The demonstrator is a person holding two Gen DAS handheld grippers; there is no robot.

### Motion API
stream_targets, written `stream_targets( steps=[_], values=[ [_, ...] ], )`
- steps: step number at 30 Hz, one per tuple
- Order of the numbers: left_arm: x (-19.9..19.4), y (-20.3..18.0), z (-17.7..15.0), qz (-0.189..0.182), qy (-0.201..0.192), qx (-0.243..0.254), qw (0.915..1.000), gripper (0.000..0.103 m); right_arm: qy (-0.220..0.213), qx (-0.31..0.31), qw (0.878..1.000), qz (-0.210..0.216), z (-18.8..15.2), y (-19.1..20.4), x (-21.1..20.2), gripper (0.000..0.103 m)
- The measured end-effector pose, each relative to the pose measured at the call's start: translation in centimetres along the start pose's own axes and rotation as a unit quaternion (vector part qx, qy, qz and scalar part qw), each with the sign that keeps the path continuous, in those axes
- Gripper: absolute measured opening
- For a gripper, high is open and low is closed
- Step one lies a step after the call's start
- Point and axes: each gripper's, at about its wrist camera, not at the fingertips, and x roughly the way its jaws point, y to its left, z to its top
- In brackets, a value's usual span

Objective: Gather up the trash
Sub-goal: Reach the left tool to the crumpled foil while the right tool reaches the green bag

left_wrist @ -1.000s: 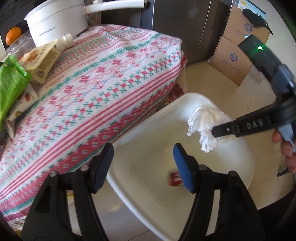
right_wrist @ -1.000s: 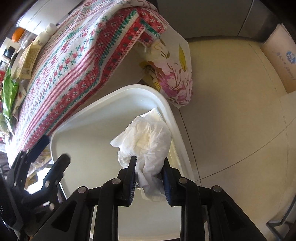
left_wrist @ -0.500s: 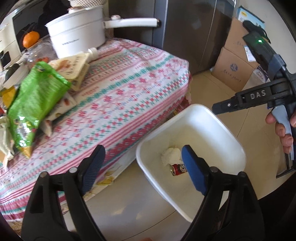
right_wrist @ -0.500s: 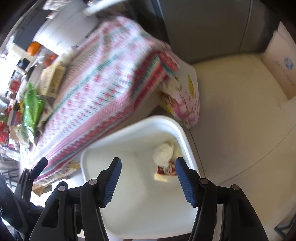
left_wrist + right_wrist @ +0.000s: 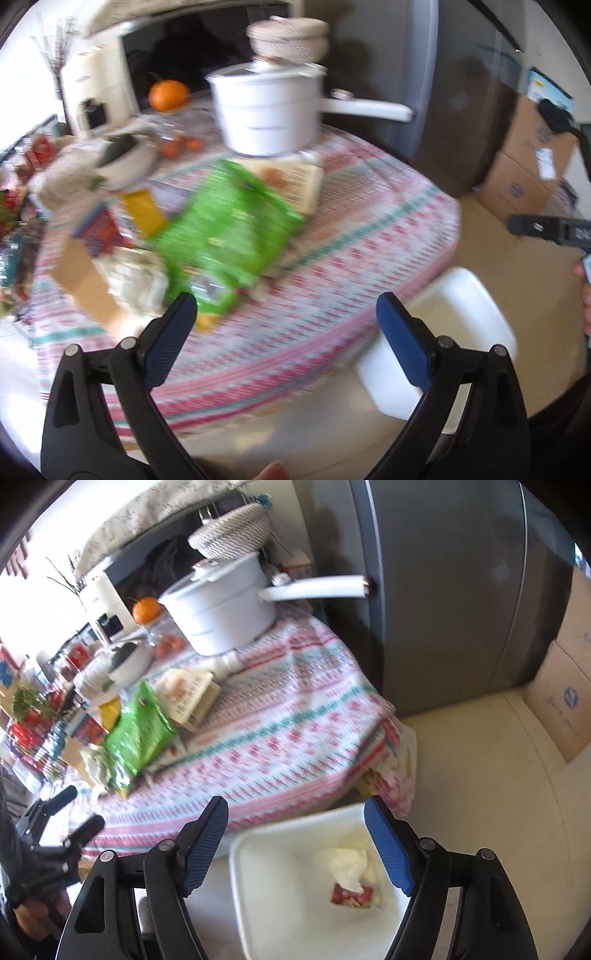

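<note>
Kitchen corner, counter (image 5: 295, 720) under a patterned cloth, white bin (image 5: 258, 886) on the floor beside it. Crumpled tissue (image 5: 349, 864) now down in the bin, lying on a red wrapper (image 5: 349, 895); a second ago pinched by the right gripper (image 5: 295, 843). Jaws just opened, wide, nothing between them. Left gripper (image 5: 284, 332) likewise just opened, wide and empty, swung up toward the counter. One drop done, by the look of it. More likely trash up there: green snack bag (image 5: 225, 229), crumpled paper (image 5: 96, 762).
</note>
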Motion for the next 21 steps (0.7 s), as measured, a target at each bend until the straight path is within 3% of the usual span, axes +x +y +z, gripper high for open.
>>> stream_targets(
  steps=[2,9,13,21],
  values=[
    [0.2,1.7,0.5,0.033,0.004,-0.004,0.9994,0.097,-0.004,-0.005,1.000,0.003,0.5,1.1,0.3,0.078],
    [1.7,8.0,1.0,0.084,0.003,-0.050,0.9952,0.098,-0.008,-0.039,0.999,0.005,1.4,5.5,2.0,0.079],
    [4.2,11.1,0.5,0.081,0.023,-0.082,0.9931,0.097,-0.001,-0.045,0.999,0.019,1.7,8.2,3.7,0.080],
    [9.5,13.6,-1.0,0.068,0.075,-0.142,0.9847,0.096,0.041,-0.050,0.997,0.046,2.2,13.7,9.8,0.081]
  ],
)
